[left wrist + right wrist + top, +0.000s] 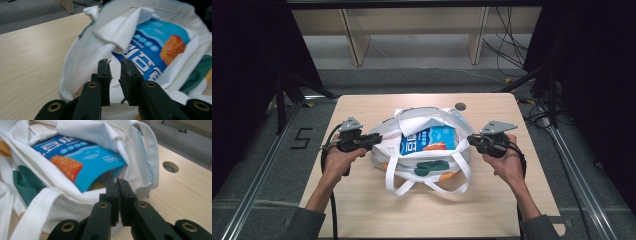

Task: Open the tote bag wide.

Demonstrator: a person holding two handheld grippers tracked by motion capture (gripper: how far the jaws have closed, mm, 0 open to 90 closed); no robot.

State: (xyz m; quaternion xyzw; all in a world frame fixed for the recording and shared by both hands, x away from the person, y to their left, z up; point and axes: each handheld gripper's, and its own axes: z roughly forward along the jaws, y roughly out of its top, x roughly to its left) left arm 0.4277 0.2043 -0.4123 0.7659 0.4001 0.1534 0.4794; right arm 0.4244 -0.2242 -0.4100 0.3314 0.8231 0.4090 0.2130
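Wooden worktop (pixel 362 210) is carrying a white tote bag (pixel 412 165) at centre, blue snack packet (pixel 428 140) inside. Left tool (pixel 371 140), jaws slightly parted, is nosing the rim; right tool (pixel 473 140) is pinching the opposite rim. Both should be pulling outward evenly.

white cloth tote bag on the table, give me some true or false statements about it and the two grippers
1. A blue snack packet lies inside the white cloth tote bag. True.
2. The bag stands on the grey floor. False: it sits on the light wooden table.
3. The right gripper is at the bag's rim with its jaws almost together. True.
4. The left gripper is wide open and far from the bag. False: its jaws stand a narrow gap apart, right at the bag's edge.
5. The bag's white handles lie on the tabletop towards the person. True.
6. The packet shows a green apple. False: it shows an orange fried-looking piece.
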